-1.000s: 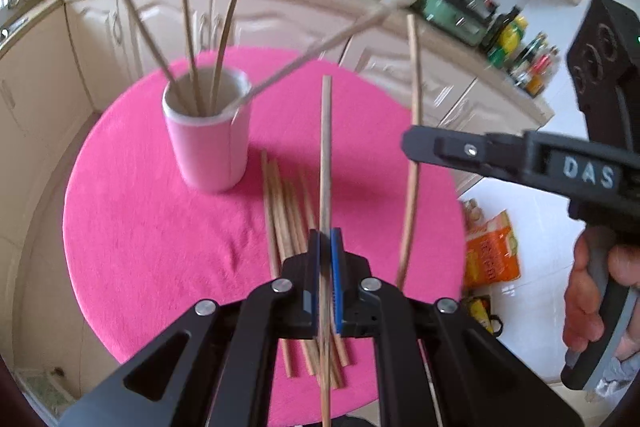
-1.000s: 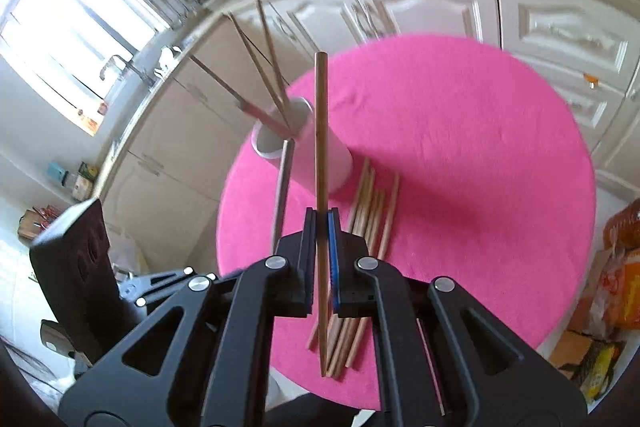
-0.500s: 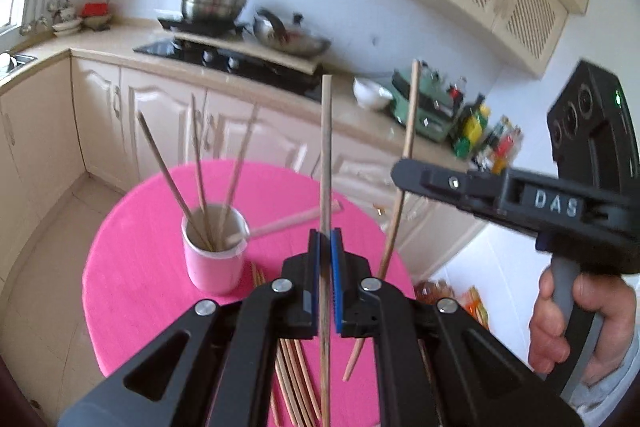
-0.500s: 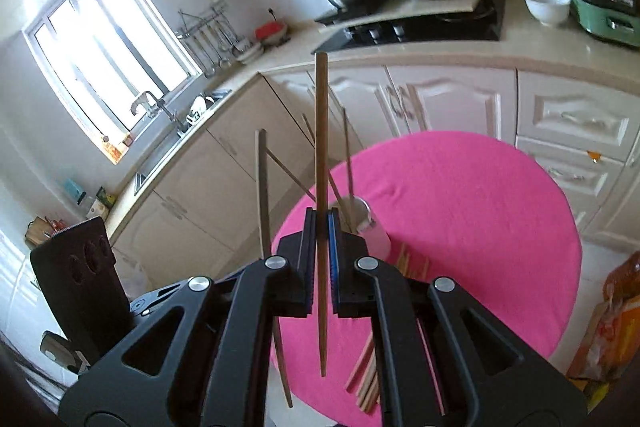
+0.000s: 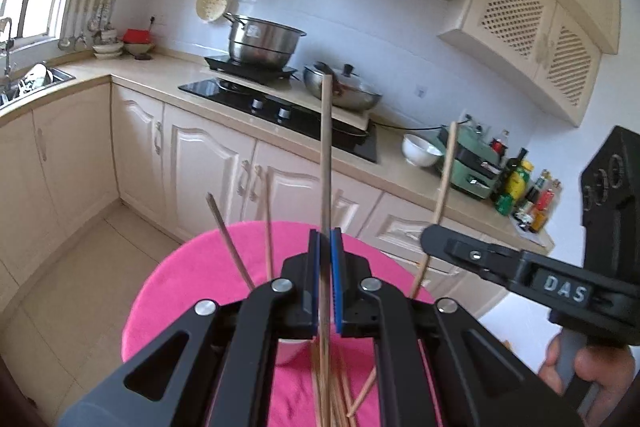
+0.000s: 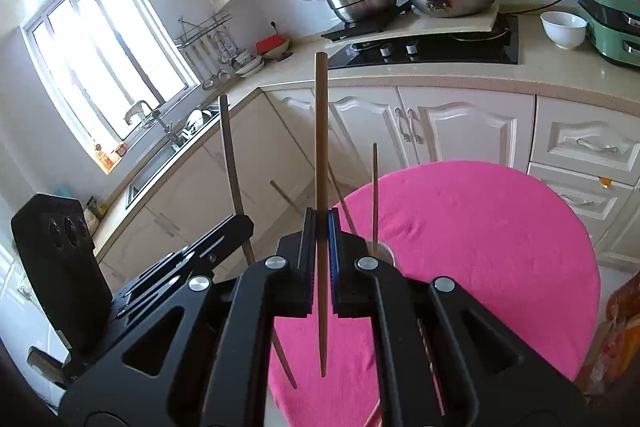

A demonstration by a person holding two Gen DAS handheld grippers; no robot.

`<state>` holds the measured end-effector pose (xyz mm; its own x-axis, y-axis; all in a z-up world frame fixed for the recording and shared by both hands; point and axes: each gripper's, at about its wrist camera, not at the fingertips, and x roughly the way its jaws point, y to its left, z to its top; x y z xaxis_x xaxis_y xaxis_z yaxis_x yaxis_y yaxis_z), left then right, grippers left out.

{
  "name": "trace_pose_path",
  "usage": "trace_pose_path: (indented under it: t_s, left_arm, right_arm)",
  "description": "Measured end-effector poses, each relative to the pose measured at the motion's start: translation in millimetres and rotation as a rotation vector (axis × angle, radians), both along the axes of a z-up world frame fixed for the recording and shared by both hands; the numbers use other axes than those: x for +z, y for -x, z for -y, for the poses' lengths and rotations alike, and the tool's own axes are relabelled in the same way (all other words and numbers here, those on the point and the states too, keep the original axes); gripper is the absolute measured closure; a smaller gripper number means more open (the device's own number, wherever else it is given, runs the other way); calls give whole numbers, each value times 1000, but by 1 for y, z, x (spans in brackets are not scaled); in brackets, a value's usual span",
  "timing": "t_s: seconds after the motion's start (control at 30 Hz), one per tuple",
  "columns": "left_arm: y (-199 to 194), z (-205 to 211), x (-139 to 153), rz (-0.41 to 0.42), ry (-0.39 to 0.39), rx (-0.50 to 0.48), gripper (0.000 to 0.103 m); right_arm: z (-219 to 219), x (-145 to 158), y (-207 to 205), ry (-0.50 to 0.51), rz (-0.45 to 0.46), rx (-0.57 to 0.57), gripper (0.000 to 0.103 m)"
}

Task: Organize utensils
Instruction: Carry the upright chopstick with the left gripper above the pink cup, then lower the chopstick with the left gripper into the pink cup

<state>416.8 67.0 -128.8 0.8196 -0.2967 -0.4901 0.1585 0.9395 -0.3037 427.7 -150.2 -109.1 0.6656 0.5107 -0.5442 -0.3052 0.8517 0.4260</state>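
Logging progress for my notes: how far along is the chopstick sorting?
Partly done. A few wooden chopsticks already stand in the white cup. The left gripper and right gripper each clamp one chopstick. Several loose chopsticks remain on the pink tablecloth.

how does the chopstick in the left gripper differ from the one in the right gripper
In the right wrist view, the left gripper's chopstick leans and looks greyer; the right gripper's chopstick stands straight and is warmer brown. The left gripper holds its stick above loose chopsticks on the pink cloth; the right gripper holds its stick near the cloth's edge. Both are pinched, pointing upward.
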Motion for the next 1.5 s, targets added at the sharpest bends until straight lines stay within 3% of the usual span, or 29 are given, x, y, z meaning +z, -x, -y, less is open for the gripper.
trace_pose_path:
  t_s: [0.33,0.6,1.07,1.5]
  left_arm:
    - [-51,-7,-5,55,-34,98,98]
    - [-79,-2,-21,99,-32,117,98]
    - [-103,14,-68,52,-98,104,97]
    - [-84,13,-83,-11,-153,90,97]
  right_arm:
    - [-9,-3,-32,25,68,-93,97]
    - [-9,-28,-55,16,66,-143,97]
    - [-20,-57,-73,87,68,-121,97]
    - [-23,-72,-60,167,42,-59,97]
